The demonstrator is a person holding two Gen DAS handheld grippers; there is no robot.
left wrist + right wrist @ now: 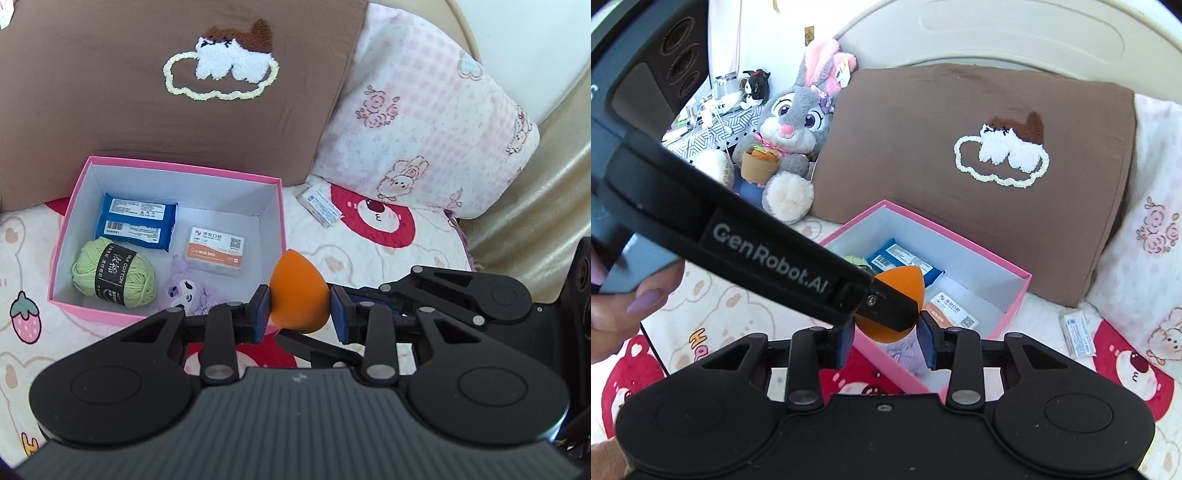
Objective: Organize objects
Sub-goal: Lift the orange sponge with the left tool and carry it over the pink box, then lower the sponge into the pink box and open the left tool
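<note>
An orange egg-shaped sponge point(299, 295) hangs above the near right corner of the open pink box point(177, 168). My left gripper point(300, 314) is shut on it, blue pads pressed to both its sides. In the right wrist view the same sponge point(905, 280) sits between the pads of my right gripper point(886, 345), also shut on it, while the left gripper's finger point(894, 310) crosses in front. The box holds a blue pack point(136, 221), green yarn point(114, 273), a white-and-orange card box point(216, 251) and a small purple plush point(188, 291).
A small wrapped pack point(320, 206) lies on the bedspread right of the box. A brown pillow point(166, 74) and a pink pillow point(424, 110) stand behind. A grey bunny plush point(790, 129) sits at the back left. A hand point(628, 306) holds the left gripper.
</note>
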